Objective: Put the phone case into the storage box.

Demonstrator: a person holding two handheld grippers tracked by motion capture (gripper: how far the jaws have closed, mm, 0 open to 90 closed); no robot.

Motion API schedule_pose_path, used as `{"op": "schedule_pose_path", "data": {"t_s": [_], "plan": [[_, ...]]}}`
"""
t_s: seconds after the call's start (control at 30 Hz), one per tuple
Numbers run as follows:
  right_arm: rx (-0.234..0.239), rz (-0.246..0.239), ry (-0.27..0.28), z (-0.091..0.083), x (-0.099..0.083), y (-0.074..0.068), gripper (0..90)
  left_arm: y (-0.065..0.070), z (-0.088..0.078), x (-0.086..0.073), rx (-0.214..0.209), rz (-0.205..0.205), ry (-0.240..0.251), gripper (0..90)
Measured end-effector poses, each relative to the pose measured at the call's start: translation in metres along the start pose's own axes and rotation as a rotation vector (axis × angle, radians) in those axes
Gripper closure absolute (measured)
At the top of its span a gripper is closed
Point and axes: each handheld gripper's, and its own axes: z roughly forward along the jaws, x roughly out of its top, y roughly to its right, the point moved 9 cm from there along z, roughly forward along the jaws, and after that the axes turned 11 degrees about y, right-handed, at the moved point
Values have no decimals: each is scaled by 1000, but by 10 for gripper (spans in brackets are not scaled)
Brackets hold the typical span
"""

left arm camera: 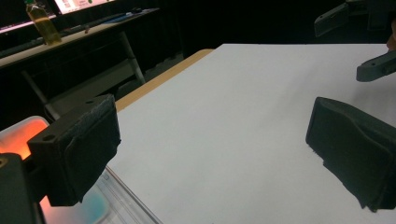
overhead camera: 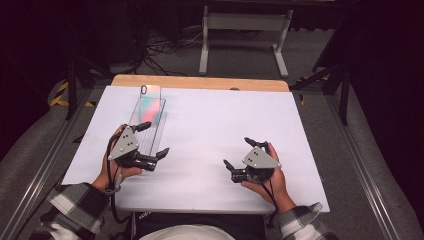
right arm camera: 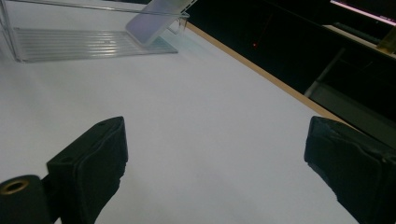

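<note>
A person in plaid sleeves is sitting at a white-covered table (overhead camera: 210, 135), holding a two-jaw gripper in each hand. The landmark here is a clear plastic tray (overhead camera: 148, 125), lying lengthwise toward the far left part of the table, its far end near the table's bare wooden edge (overhead camera: 200, 82). A phone (overhead camera: 150, 102) with a pink-and-teal sheen is leaning inside the far end of that tray, its top rising above the rim; in the right gripper view the phone (right arm camera: 156, 18) is tilting against the tray's end wall.

The left gripper (overhead camera: 152, 140) is hovering at the tray's near end, jaws spread wide and holding nothing; one jaw is sitting over the tray, the other just off its right side. In the left gripper view the gripper (left arm camera: 210, 149) is showing bare white tabletop between its jaws, with the tray's ribbed floor under the left-hand jaw.

The right gripper (overhead camera: 245, 152) is resting well to the right of the tray, nearer the person, its jaws likewise wide apart and empty. From its own camera the right gripper (right arm camera: 215, 163) is framing open table, with the tray (right arm camera: 70, 44) far beyond.
</note>
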Motion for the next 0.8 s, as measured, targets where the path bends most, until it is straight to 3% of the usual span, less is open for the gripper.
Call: {"op": "schedule_pose_path", "data": {"t_s": [0.8], "plan": [[30,-9,3,3,4,-12,66,26,-5,-5,-53,8,-5,38]]}}
